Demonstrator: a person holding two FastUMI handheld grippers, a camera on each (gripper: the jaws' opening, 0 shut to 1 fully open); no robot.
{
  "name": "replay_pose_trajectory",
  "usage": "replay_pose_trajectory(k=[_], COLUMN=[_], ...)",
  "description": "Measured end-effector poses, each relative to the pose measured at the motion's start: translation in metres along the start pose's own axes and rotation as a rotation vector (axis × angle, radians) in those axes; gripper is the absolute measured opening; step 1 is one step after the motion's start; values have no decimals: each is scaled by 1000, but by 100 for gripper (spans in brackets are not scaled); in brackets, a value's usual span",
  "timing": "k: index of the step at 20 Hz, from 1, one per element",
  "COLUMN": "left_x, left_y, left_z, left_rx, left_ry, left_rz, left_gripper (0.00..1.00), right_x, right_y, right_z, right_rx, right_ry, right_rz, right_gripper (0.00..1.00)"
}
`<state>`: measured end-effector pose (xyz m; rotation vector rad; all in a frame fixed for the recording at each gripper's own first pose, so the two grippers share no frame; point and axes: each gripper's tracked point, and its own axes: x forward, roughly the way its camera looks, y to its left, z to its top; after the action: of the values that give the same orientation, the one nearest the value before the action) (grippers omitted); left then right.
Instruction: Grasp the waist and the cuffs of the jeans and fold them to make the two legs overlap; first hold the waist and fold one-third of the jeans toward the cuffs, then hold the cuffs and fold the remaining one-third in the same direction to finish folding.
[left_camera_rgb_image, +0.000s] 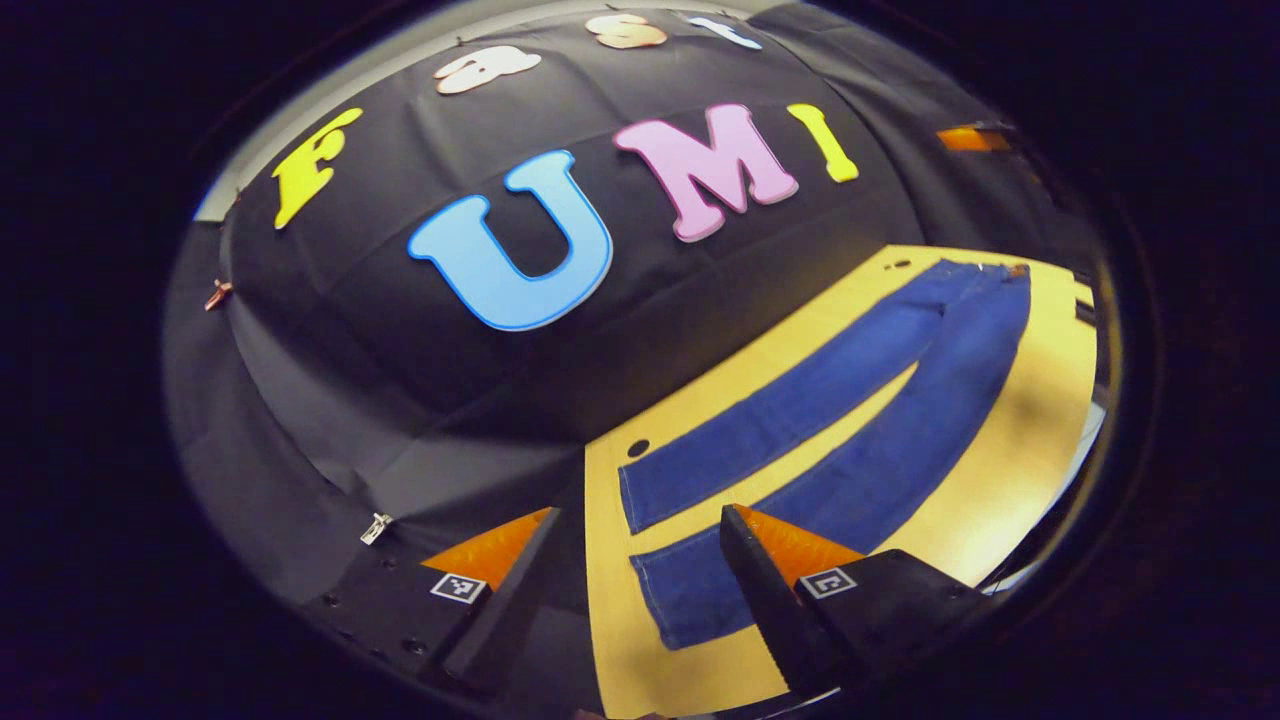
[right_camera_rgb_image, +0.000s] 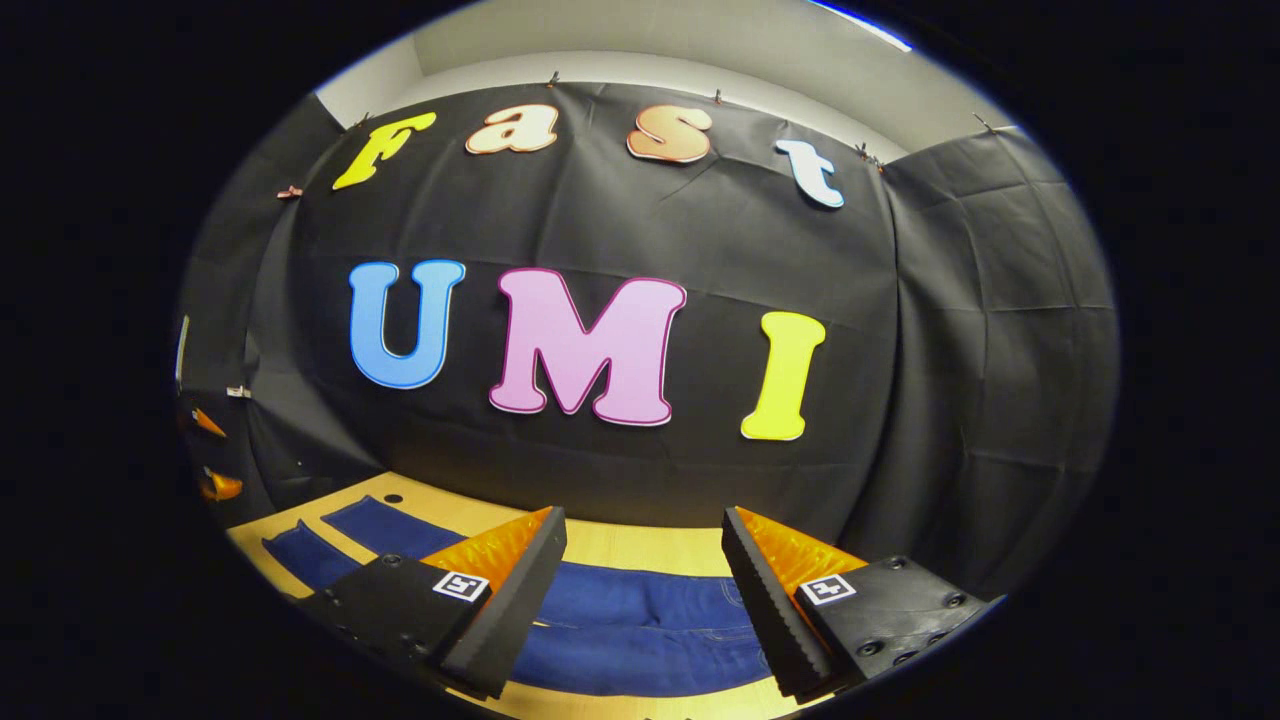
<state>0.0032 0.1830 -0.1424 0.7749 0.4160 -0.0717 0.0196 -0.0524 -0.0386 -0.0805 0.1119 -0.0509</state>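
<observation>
Jeans flat, nothing folded yet.
Jeans (left_camera_rgb_image: 850, 400) lie spread along the table (left_camera_rgb_image: 1000, 480); left claw (left_camera_rgb_image: 640, 560) and right claw (right_camera_rgb_image: 645, 590) hover apart, empty.

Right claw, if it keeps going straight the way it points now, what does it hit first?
Probably the booth's black cloth wall; the open right claw points above the jeans, though depth is unclear.

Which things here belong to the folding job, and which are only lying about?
For the job:
jeans, spread flat, legs apart
left hand-held gripper, open
right hand-held gripper, open

Only around:
wooden table under the jeans
black cloth wall
metal clip on the cloth
</observation>
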Motion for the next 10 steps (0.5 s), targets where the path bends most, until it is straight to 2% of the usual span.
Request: replay_pose_trajectory(k=[2,5,7,10], left_x=[11,34,49,72], left_y=[-17,-51,-51,-53], left_z=[-43,-100,-131,-163], left_rx=[198,362,464,559], left_ry=[81,194,248,321], left_rz=[-106,-286,-331,-384], left_gripper=[98,98,98,98], right_x=[3,6,6,5], right_y=[-7,-19,-25,-37], right_z=[-10,-24,-37,-57], right_rx=[-50,-87,-89,-88], right_ry=[22,58,89,139], right_rz=[5,8,8,-1], right_gripper=[96,96,96,94])
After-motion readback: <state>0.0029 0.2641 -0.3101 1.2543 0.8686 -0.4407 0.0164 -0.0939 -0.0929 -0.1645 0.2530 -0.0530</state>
